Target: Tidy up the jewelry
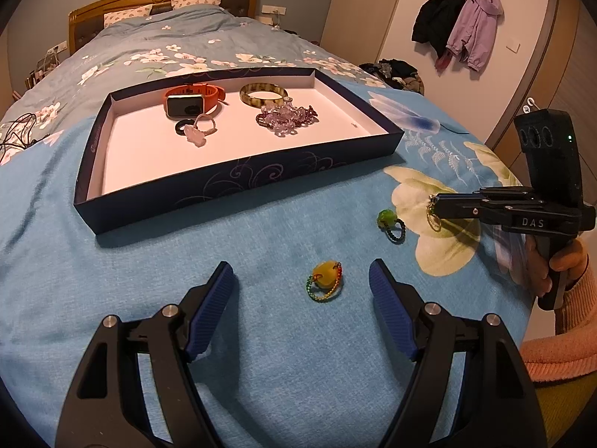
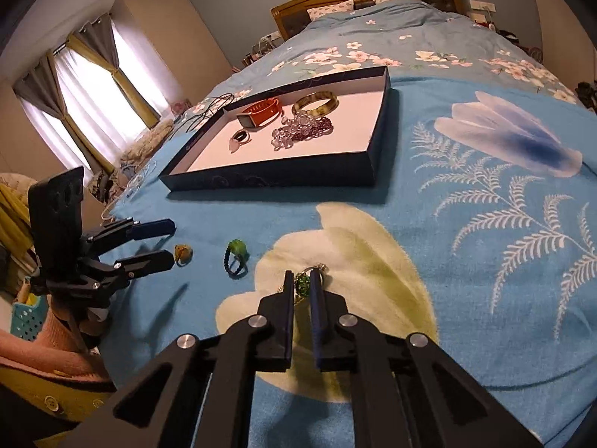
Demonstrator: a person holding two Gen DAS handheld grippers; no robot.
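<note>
I read only one marking: the white letters "DAS" on the right gripper's (image 1: 433,205) black body, at my three o'clock; nothing else is legible.

The left gripper (image 1: 302,280) stands open around a yellow bead ring (image 1: 325,280); the right gripper (image 1: 434,203) pinches a gold ring (image 1: 434,220).

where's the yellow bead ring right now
The yellow bead ring lies on the blue bedspread between the open left gripper's fingers, left of the green bead ring.
</note>
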